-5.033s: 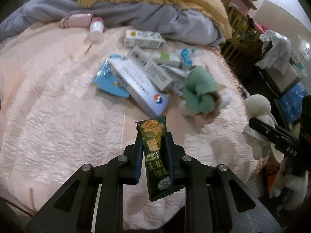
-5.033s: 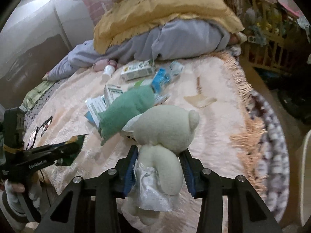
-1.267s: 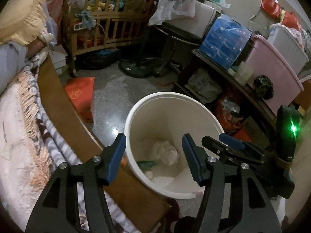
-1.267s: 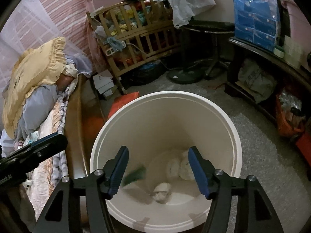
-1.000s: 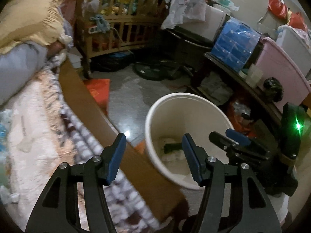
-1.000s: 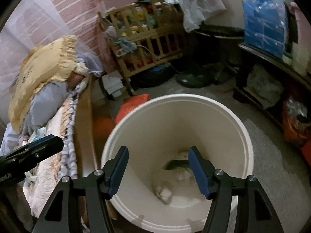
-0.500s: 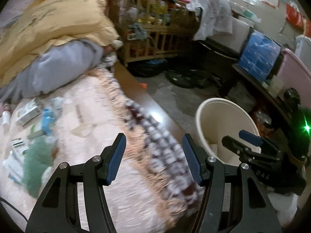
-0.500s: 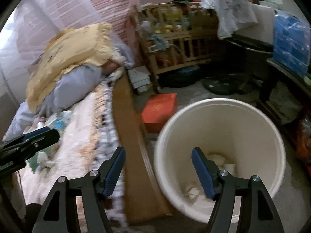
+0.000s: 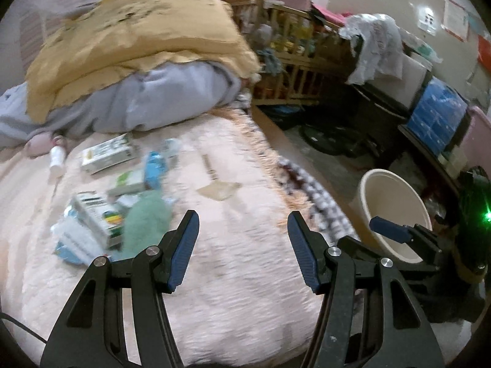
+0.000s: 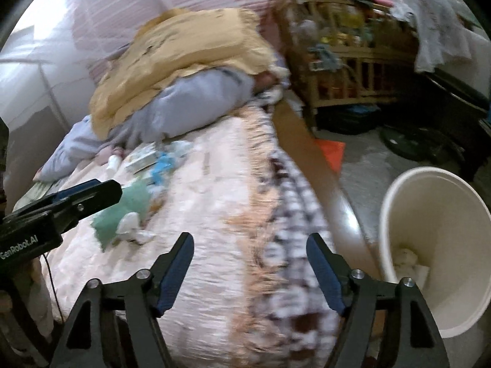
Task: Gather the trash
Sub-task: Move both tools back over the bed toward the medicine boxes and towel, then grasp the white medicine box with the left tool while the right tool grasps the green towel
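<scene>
A second ago both of our claws hung over the white bin, and the green snack wrapper and the plush bear we carried lay already inside it. Now we have swung back to the bed. The left claw point(image 9: 242, 247) is empty, with its jaws about half apart. The right claw point(image 10: 250, 268) is also empty and its jaws are opening wider, with nothing between them. In our judgement this means one delivery is finished and the next pick begins.

The white bin point(image 10: 429, 214) stands on the floor just beside the foot corner of the bed, and some pale crumpled things show at its bottom. The remaining trash lies on the pink quilted bedspread point(image 9: 239, 276), on the far side from the bin: several printed cartons point(image 9: 106, 153), a blue packet point(image 9: 153, 168), a small white bottle point(image 9: 56, 161) and a green plush toy point(image 9: 144, 220). A crumpled white tissue point(image 10: 132, 230) lies just beside the toy.

Behind the trash a yellow blanket point(image 9: 138, 36) is heaped over a grey duvet point(image 9: 159, 101). Beyond the bed, further than the bin, we see a wooden crib point(image 10: 346, 61) full of things, a blue storage box point(image 9: 435, 119) and a grey speckled floor point(image 10: 362, 165). The pictures are blurred by motion, so the small labels cannot be read.
</scene>
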`<act>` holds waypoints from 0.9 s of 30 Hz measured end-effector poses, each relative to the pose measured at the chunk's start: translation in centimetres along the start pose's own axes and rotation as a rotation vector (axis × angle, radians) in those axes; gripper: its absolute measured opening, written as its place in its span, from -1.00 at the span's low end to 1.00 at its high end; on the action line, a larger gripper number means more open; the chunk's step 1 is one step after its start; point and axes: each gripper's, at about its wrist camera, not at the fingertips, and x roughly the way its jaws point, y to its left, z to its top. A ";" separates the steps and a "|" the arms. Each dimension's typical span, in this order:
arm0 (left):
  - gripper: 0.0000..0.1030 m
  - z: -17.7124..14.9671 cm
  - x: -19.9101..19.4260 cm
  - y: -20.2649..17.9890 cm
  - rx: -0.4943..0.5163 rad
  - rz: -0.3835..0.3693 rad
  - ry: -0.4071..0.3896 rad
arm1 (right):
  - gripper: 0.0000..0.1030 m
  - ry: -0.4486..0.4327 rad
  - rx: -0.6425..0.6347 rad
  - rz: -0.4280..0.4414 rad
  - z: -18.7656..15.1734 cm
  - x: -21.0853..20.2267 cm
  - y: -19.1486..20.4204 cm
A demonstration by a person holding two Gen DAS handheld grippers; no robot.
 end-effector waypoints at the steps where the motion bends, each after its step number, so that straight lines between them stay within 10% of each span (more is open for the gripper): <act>1: 0.14 -0.2 -0.3 1.1 -0.013 0.009 0.001 | 0.46 0.004 -0.011 0.009 0.1 0.2 0.6; 16: 0.14 -5.7 -1.4 16.8 -0.219 0.210 0.081 | 0.46 0.090 -0.148 0.143 1.8 5.6 10.2; 27: 0.14 -6.4 2.5 21.9 -0.397 0.159 0.089 | 0.49 0.231 -0.175 0.257 4.9 13.7 16.5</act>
